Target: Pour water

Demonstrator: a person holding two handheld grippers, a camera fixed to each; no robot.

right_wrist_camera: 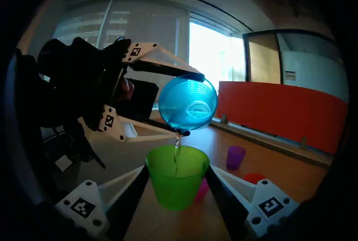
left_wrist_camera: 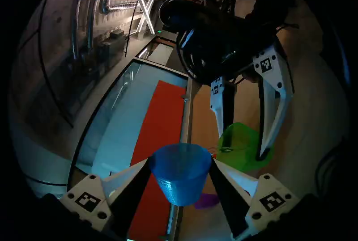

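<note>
Water [right_wrist_camera: 177,148] streaming from tilted blue cup [right_wrist_camera: 188,102] | left gripper [left_wrist_camera: 180,169] jaws clenched on blue cup | right gripper [right_wrist_camera: 176,174] jaws grasping green cup [right_wrist_camera: 176,187], below left jaws

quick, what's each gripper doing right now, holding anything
Left gripper: shut on the blue cup, tipped and pouring.
Right gripper: shut on the green cup, upright under the stream of water.
</note>
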